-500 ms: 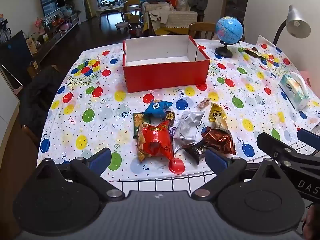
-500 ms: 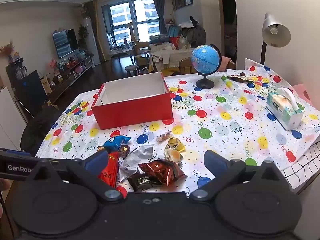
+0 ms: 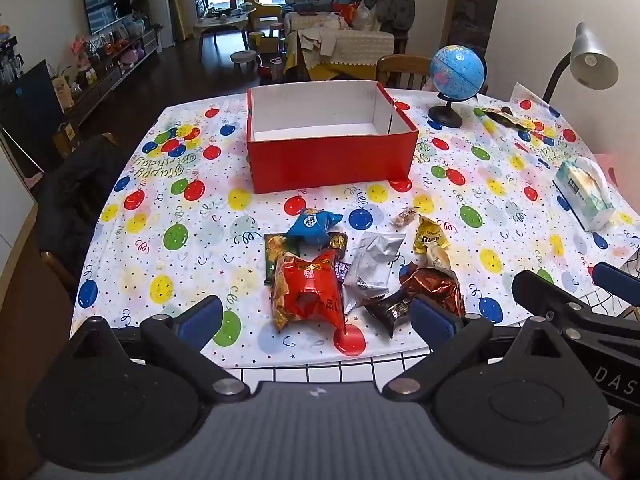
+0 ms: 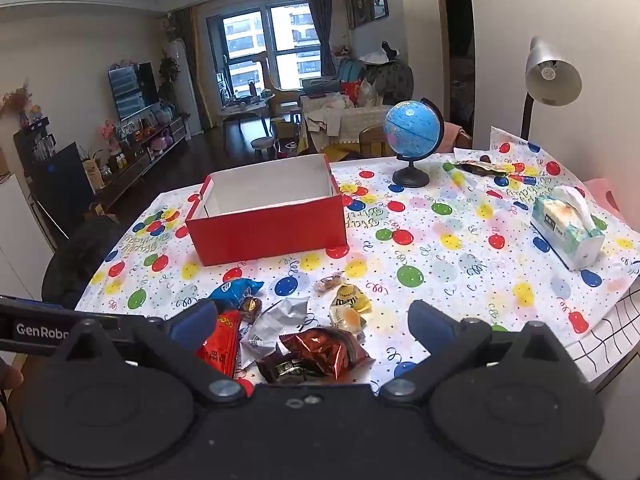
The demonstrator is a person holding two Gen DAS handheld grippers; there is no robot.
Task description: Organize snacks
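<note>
A pile of snack packets lies near the table's front edge: a big red bag (image 3: 308, 294), a blue packet (image 3: 314, 226), a silver packet (image 3: 374, 264), a yellow M&M's bag (image 3: 430, 236), a copper foil bag (image 3: 434, 286) and a small dark bar (image 3: 394, 312). An empty red box (image 3: 328, 160) stands behind them. My left gripper (image 3: 316, 318) is open and empty, above the red bag. My right gripper (image 4: 312, 322) is open and empty, above the copper bag (image 4: 324, 350); the red box (image 4: 268, 232) is farther back.
A blue globe (image 3: 458, 68), a desk lamp (image 3: 592, 56) and a tissue pack (image 3: 584, 194) stand on the right of the balloon-print tablecloth (image 3: 160, 208). A dark wrapper (image 3: 500, 116) lies at the far right. A chair with a black coat (image 3: 76, 200) is at the left.
Both grippers have tilted up a little, so the table sits lower in each view. The snacks and box have not moved.
</note>
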